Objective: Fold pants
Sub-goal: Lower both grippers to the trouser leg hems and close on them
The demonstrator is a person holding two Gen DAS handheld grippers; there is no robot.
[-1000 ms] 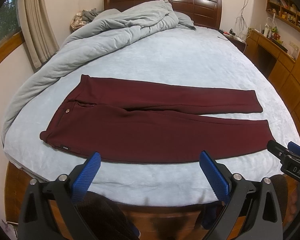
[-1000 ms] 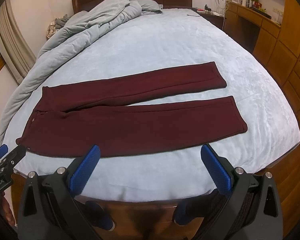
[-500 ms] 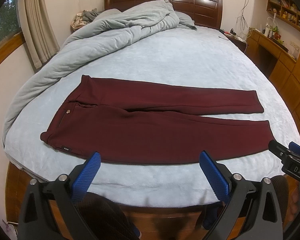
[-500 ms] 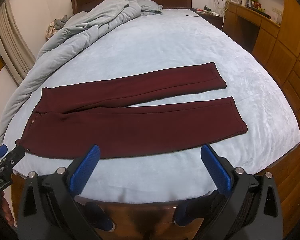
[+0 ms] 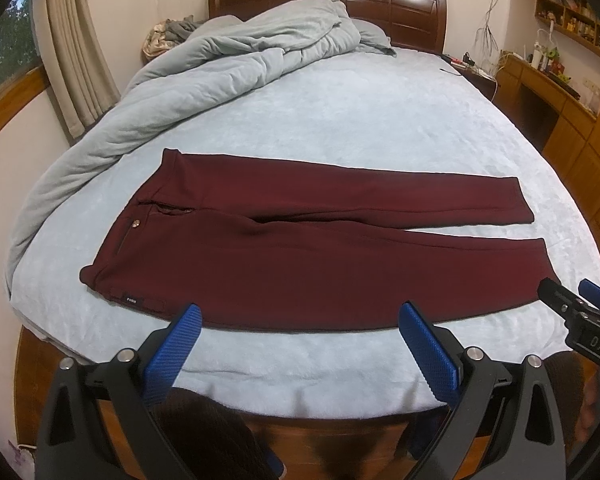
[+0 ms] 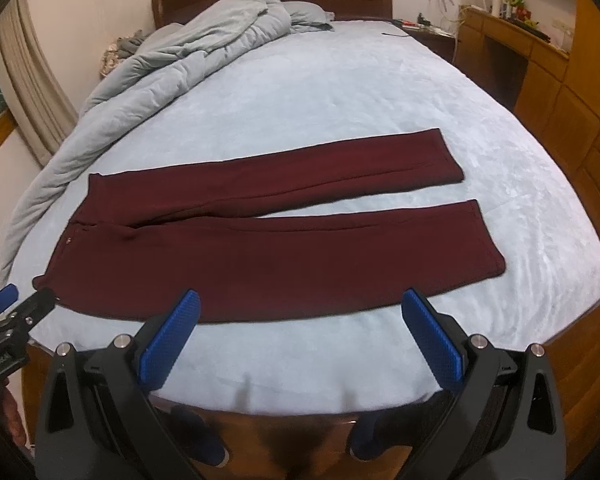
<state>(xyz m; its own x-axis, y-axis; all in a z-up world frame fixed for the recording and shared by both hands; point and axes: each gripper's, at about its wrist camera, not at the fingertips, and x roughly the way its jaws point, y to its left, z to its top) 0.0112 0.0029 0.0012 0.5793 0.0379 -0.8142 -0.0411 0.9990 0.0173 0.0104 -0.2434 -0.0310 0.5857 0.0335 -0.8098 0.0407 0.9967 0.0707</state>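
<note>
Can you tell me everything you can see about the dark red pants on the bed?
The pants are dark red, of thick, soft-looking cloth. They lie flat and unfolded on the light blue bed sheet, waist to the left, both legs stretched to the right with a narrow gap between them near the cuffs. A small round button and a little dark tag show by the waistband. Nothing else touches them; neither gripper does.

Bed (image 5: 380, 128): pants (image 5: 300, 256), rumpled duvet (image 5: 220, 60)
</note>
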